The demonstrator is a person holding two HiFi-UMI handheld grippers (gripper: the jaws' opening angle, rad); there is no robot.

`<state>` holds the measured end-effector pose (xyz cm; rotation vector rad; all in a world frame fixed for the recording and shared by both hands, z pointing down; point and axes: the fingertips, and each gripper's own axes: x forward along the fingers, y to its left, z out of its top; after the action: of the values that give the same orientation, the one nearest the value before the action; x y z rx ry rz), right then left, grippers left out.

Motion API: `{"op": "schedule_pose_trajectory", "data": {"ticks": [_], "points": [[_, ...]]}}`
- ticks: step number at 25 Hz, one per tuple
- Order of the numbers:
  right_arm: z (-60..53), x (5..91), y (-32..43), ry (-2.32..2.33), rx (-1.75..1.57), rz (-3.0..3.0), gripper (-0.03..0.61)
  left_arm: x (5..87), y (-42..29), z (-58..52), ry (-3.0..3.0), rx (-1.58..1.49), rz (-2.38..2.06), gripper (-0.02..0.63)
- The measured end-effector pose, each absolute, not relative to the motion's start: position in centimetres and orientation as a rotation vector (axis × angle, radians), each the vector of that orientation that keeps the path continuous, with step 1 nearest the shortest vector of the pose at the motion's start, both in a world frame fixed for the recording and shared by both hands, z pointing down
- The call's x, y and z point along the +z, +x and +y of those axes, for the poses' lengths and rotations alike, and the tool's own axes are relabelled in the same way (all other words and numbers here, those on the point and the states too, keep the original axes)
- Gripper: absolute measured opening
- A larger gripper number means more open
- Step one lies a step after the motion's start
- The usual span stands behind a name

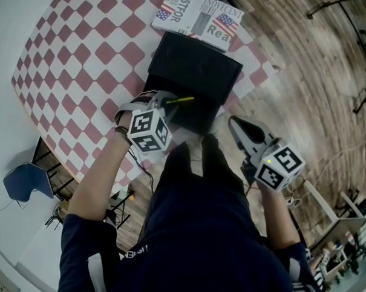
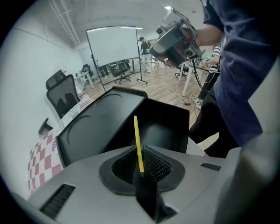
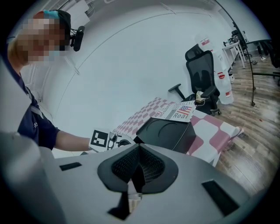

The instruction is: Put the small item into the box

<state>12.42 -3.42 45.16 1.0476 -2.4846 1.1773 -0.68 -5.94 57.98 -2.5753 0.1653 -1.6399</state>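
Observation:
A thin yellow stick is pinched in my left gripper, which is shut on its lower end. In the left gripper view the yellow stick stands up from the left gripper in front of the black box. The black box sits at the near edge of the red-and-white checked table, and the stick's tip reaches over its near side. My right gripper hangs off the table to the right, over the wooden floor. In its own view the right gripper is shut and holds nothing.
A folded newspaper lies on the table just beyond the box. A black office chair stands past the table's far end. A blue chair is on the floor at the left. The person's legs stand between the grippers.

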Motion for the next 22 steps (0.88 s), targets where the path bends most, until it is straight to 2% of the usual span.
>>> {"op": "schedule_pose_trajectory", "data": {"ticks": [22], "points": [[-2.7,46.8,15.4,1.096,1.255,-2.455,0.017,62.7,-0.4,-3.3,-2.484,-2.111,-0.172,0.075]]}}
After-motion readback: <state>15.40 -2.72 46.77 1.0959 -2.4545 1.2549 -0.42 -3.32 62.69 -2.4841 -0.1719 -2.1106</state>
